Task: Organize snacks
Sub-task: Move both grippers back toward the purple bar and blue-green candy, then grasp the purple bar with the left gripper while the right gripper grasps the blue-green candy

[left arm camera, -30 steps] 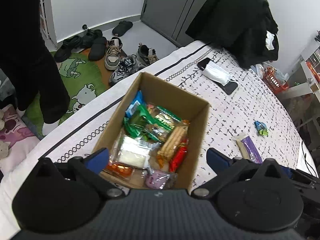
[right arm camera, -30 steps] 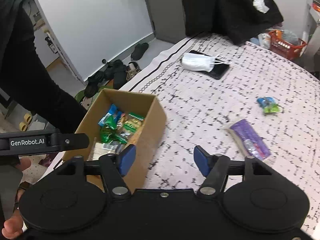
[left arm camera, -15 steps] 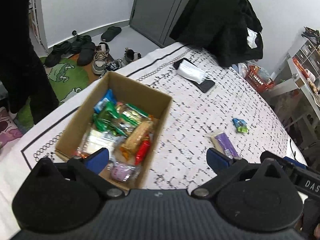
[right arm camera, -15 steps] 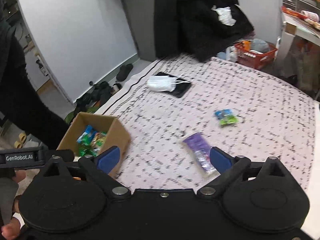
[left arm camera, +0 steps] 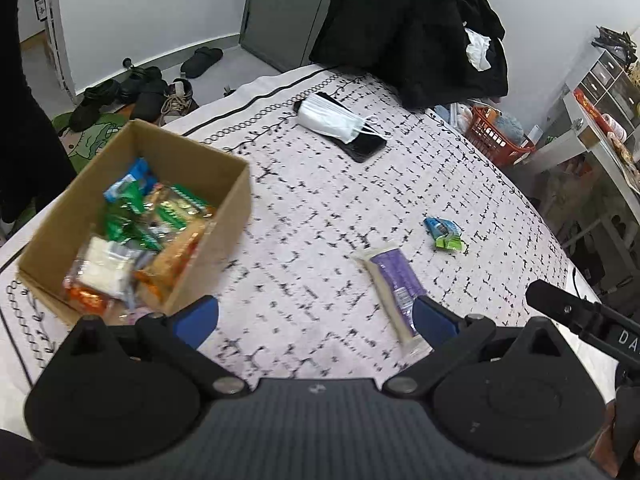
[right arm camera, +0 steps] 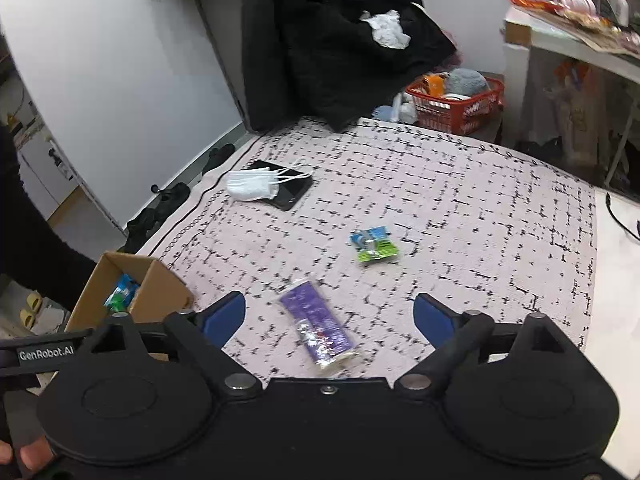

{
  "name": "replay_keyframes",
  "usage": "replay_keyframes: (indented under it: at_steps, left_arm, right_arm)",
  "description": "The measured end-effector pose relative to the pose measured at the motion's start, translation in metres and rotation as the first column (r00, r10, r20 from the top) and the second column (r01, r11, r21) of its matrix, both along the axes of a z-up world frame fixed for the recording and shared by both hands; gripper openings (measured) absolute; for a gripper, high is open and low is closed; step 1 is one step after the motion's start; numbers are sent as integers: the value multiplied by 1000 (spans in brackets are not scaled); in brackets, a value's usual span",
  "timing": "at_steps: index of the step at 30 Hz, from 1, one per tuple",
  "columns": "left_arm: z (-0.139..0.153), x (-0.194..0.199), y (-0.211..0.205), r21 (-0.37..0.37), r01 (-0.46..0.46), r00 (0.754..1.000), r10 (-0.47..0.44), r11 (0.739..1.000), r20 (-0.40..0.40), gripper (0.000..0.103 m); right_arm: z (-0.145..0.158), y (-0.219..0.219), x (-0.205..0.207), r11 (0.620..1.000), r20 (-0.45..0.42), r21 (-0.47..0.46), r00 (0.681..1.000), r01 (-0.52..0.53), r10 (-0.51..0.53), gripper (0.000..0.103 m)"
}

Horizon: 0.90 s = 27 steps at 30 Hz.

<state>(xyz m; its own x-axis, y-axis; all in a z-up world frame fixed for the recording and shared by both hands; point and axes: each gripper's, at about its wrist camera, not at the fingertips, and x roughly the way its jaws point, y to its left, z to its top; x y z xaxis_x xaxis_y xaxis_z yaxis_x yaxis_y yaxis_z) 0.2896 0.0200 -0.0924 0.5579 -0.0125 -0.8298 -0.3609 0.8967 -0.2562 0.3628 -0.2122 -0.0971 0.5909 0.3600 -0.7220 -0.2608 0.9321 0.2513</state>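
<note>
Snacks fill cardboard box (left arm camera: 132,216) at left of frame, purple snack packet (right arm camera: 318,330) lower centre on patterned bedspread (right arm camera: 460,208), blue-green packet (right arm camera: 374,245) beyond, right gripper (right arm camera: 329,314) jaws just closing slightly yet wide apart and empty, left gripper (left arm camera: 316,316) wide apart, empty.

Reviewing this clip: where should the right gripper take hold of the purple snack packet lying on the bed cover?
Probably across the middle of the purple snack packet, coming from above. It lies flat, long and narrow, so the open right gripper should close across its short width.
</note>
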Motion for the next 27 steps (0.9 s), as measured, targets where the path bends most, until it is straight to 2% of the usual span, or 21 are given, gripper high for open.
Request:
replay_keyframes:
  at_steps: [9, 16, 27]
  left_arm:
    - [-24, 36, -42, -29, -31, 1000, 31, 999, -6, 100]
    - [-48, 64, -72, -57, -57, 998, 55, 997, -31, 89]
    - [-92, 100, -102, -52, -90, 991, 84, 995, -101, 76]
  right_arm:
    - [-23, -37, 26, 999, -13, 36, 1000, 20, -20, 78]
    - [-43, -56, 45, 996, -42, 83, 999, 19, -16, 64]
    - [-84, -66, 78, 993, -96, 120, 995, 10, 2, 63]
